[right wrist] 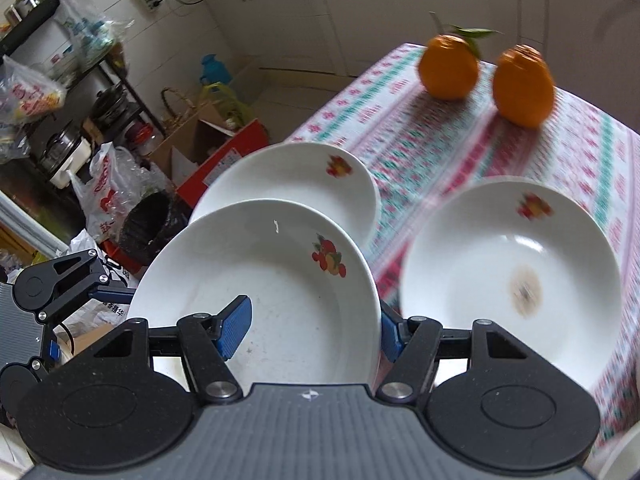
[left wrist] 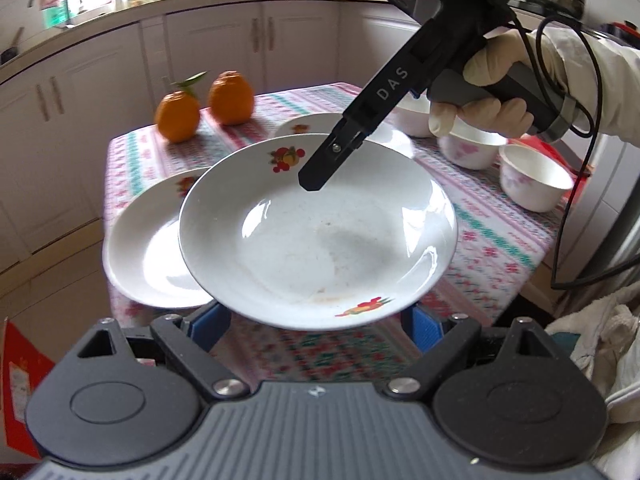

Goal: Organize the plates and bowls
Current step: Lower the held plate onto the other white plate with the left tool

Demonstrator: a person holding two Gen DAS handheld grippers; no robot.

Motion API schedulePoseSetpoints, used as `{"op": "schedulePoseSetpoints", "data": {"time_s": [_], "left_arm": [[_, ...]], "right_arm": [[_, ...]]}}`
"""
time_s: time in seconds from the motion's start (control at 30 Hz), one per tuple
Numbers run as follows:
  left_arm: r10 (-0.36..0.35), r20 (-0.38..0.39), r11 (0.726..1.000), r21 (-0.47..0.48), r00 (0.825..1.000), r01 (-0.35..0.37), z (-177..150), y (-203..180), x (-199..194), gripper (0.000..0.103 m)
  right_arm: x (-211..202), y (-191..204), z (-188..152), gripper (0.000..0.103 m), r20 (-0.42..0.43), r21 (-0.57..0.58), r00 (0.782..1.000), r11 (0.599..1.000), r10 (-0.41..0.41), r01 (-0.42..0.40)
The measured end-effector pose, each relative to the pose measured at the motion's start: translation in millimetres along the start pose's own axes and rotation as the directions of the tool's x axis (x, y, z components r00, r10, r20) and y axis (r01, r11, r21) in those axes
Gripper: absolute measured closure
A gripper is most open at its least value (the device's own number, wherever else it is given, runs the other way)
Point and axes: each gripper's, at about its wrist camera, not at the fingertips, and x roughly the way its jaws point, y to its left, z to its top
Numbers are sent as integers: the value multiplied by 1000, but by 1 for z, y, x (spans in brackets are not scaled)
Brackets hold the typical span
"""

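A white plate with fruit prints point(left wrist: 316, 236) hangs above the table, tilted. My right gripper point(left wrist: 340, 152) is shut on its far rim; in the right wrist view the same plate point(right wrist: 280, 292) sits between the blue pads point(right wrist: 236, 326). My left gripper point(left wrist: 316, 330) is open, its blue pads point(left wrist: 428, 334) wide apart just below the plate's near rim. A second plate point(left wrist: 144, 248) lies on the table at the left, also seen in the right wrist view point(right wrist: 288, 176). A third plate point(right wrist: 508, 272) with a brown stain lies further right.
Two oranges point(left wrist: 178, 116) point(left wrist: 231, 98) stand at the far end of the patterned tablecloth point(left wrist: 500, 240). Three white bowls point(left wrist: 532, 182) with pink prints sit at the right. Floor clutter, a black bin point(right wrist: 148, 228) and bags lie beyond the table's left edge.
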Motion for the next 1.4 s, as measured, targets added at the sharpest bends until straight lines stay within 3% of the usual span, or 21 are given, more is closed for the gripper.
{"op": "schedulePoseSetpoints", "data": {"time_s": [0.57, 1.4], "left_arm": [[47, -5, 996, -77, 999, -47, 1, 49, 9, 12], [45, -16, 992, -119, 999, -46, 0, 82, 29, 12]], "right_arm": [[57, -3, 49, 32, -44, -16, 998, 999, 39, -39], [56, -1, 47, 32, -46, -12, 999, 1000, 9, -10]]}}
